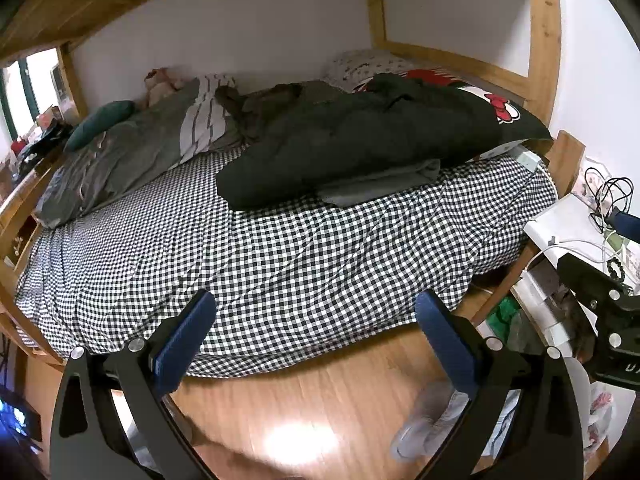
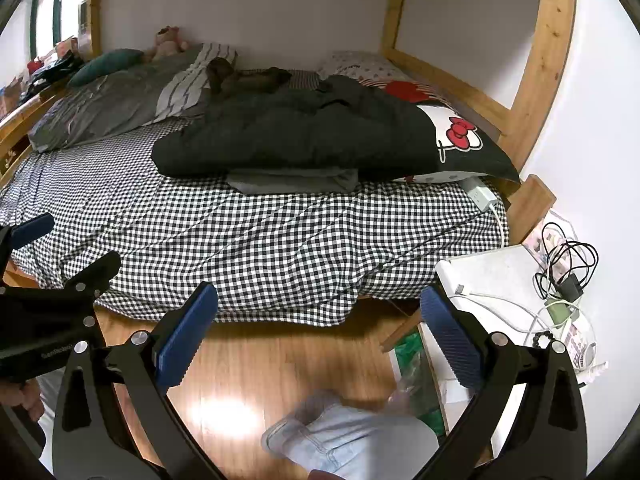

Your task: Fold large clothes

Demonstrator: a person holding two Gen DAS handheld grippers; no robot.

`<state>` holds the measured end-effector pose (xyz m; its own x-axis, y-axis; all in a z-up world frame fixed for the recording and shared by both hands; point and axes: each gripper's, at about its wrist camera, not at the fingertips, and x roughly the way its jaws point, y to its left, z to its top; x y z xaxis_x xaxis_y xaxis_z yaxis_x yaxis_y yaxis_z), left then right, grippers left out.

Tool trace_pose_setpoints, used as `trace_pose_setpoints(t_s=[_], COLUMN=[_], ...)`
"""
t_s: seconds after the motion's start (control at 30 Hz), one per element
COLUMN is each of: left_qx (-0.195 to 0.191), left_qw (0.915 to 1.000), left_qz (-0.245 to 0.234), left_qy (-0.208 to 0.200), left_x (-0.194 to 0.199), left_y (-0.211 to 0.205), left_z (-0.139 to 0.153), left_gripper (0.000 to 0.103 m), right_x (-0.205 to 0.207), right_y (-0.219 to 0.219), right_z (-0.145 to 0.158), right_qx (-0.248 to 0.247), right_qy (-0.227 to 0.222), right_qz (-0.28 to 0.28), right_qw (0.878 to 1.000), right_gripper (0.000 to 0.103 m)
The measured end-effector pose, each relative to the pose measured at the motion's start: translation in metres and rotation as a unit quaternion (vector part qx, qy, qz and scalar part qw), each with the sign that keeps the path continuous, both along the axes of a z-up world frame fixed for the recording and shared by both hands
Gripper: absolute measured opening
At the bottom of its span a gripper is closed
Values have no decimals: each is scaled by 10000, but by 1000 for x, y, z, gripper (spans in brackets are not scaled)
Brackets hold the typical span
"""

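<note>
A large dark padded garment (image 1: 360,136) lies bunched on the far right of the checked bed (image 1: 280,256), on top of a folded grey cloth (image 1: 380,186). Both show in the right wrist view too: garment (image 2: 296,136), grey cloth (image 2: 292,182). My left gripper (image 1: 316,324) is open and empty, held over the floor in front of the bed's near edge. My right gripper (image 2: 318,312) is open and empty, also off the bed's near edge. Each gripper shows at the side of the other's view: the right one (image 1: 612,320), the left one (image 2: 32,264).
A grey duvet (image 1: 120,152), a striped pillow (image 1: 204,120) and a cartoon-print pillow (image 2: 452,136) lie at the back of the bed. A white side table (image 2: 500,280) with cables stands at right. Wooden bed posts (image 2: 548,40) rise at right. Light jeans (image 2: 352,436) show below.
</note>
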<state>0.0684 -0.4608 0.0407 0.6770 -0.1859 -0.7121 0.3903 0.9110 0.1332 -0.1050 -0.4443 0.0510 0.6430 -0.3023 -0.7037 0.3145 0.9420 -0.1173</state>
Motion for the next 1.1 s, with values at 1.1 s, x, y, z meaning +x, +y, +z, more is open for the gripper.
trace_pose_setpoints(t_s=[1.1], left_qx=[-15], left_qw=[10000], left_qz=[1], left_qy=[30], left_x=[-1], left_y=[-1], left_z=[-1], left_gripper=[98], right_x=[0], right_y=[0], right_z=[-1], right_qx=[-5], right_qy=[-5], right_qz=[2], right_qw=[10000], right_gripper=[100])
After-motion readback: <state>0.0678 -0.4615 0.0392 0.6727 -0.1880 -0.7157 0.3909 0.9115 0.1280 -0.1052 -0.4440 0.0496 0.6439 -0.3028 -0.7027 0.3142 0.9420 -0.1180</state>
